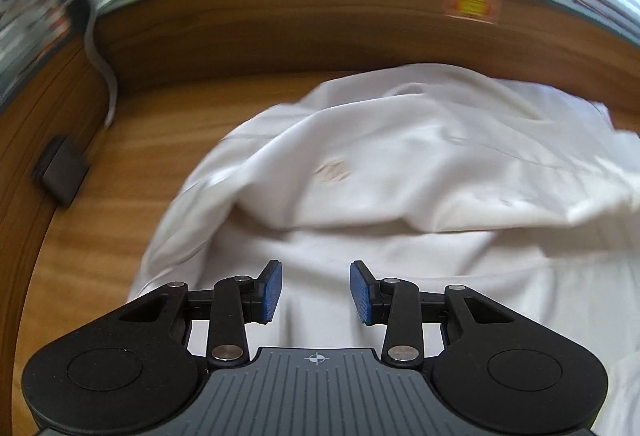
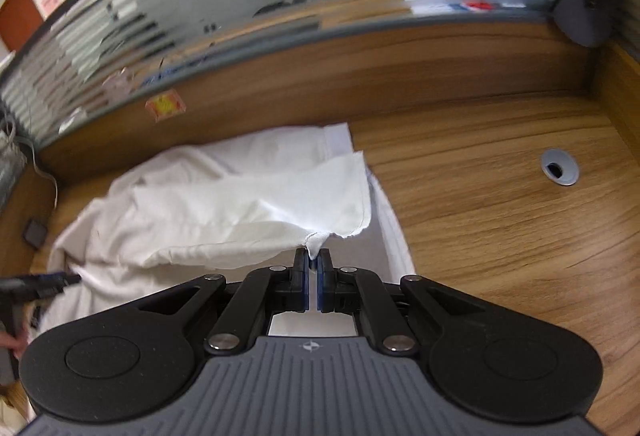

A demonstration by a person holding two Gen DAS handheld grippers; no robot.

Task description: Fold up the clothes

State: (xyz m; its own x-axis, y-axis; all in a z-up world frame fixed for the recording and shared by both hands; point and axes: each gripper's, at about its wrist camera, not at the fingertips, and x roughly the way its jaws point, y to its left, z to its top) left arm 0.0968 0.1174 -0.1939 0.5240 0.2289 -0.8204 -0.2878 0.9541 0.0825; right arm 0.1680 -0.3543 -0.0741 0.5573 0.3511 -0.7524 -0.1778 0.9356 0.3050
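Pinched together, the right gripper's (image 2: 313, 263) blue-padded black fingers (image 2: 300, 264) clamp a corner of the crumpled white cotton garment (image 2: 208, 203), lifting it at the frame's centre above the wood-grain desk (image 2: 500, 220); the left gripper's (image 1: 315, 290) blue pads (image 1: 273, 290) stand spread with nothing between them, hovering over the garment's lower part at the bottom centre of its view; the cloth lies bunched across the desk's middle. Judging by this, the step is raising one corner to spread the garment; next the left should probably pinch a matching corner, so both can pull the cloth flat.
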